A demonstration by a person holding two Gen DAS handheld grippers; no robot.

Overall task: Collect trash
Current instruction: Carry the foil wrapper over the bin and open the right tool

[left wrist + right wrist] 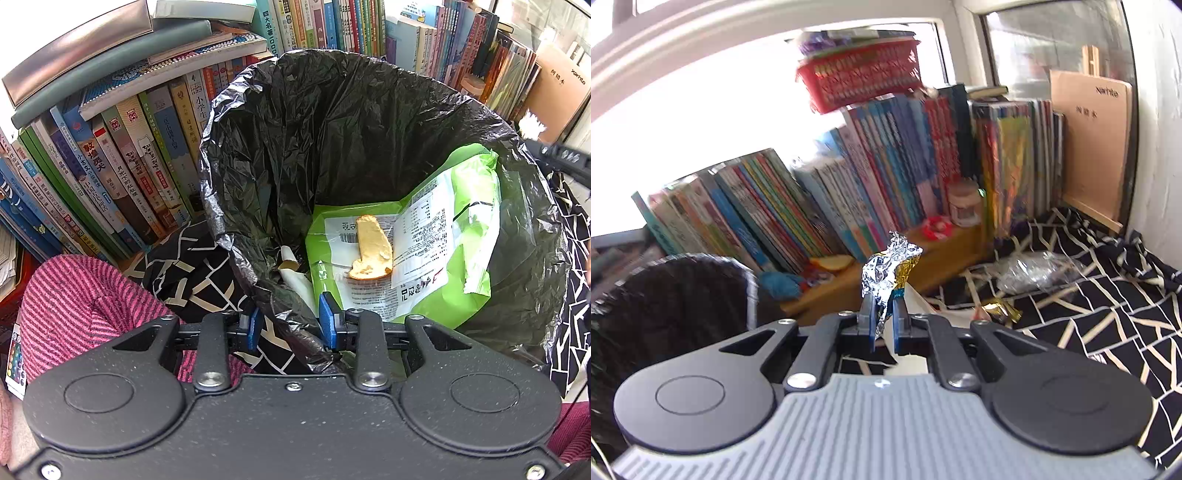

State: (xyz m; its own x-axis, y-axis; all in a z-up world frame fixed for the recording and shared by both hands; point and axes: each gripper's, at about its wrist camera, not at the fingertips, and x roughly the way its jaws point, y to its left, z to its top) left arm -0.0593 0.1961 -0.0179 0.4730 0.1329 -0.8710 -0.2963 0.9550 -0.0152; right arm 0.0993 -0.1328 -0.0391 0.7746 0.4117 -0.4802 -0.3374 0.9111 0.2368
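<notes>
A bin lined with a black trash bag [332,122] fills the left wrist view. Inside lie a green snack packet [443,236], a piece of bread [373,247] on top of it, and a white paper scrap [295,280]. My left gripper [291,325] is shut on the near rim of the black bag, its blue pads on either side of the plastic. In the right wrist view my right gripper [885,321] is shut on a crumpled silver foil wrapper [886,269] with a gold patch, held up in the air. The bin's dark rim [683,291] shows at lower left.
Rows of books [849,199] stand behind a low wooden ledge [942,258] with small items and a bread slice [831,263]. On the black-and-cream patterned cloth [1089,295] lie a clear plastic wrapper [1034,273] and a gold wrapper [1001,310]. A pink striped cushion [81,306] sits left of the bin.
</notes>
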